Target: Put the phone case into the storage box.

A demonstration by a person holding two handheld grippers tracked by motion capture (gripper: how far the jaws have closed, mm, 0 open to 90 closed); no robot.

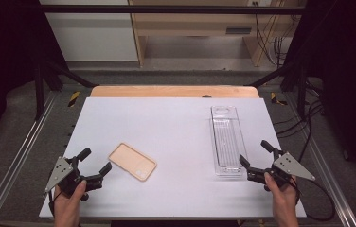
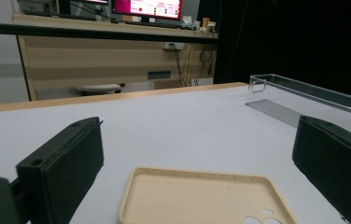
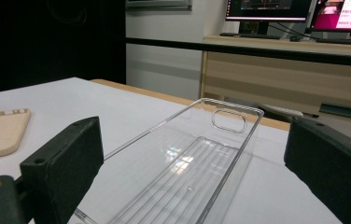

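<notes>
White rectangular table [image 1: 176, 123] w/ a pale wooden strip along its far edge. Two things on it. A beige soft-plastic phone case [image 1: 132, 161] lies flat, open side up, in the near-left part, turned diagonal; camera cut-out at its near-right corner. A long clear plastic tray w/ ribbed floor [image 1: 226, 140] lies on the right side, running near-to-far, w/ an oval handle hole in its far end wall.

Left hand-held gripper [image 1: 93, 162], held in the person's left hand [image 1: 68, 201] at the near-left edge: jaws spread wide, nothing between them, pointing at the phone case, tips just short of it, not touching. In the left gripper view the phone case [image 2: 201, 198] sits between and beyond the two black jaws, w/ the clear tray [image 2: 299, 95] farther off at right.

Right hand-held gripper [image 1: 254, 153], held in the right hand [image 1: 282, 198] at the near-right edge: jaws also wide apart, empty. One jaw tip is just beside the tray's near end, the other off to its right; contact can't be told. Right gripper view looks along the tray [image 3: 183, 172], its near end between the jaws; phone case [image 3: 1, 130] at far left.

Beyond the table: wooden desk w/ lit monitors [image 3: 299, 9], cables, dark frame bars.
</notes>
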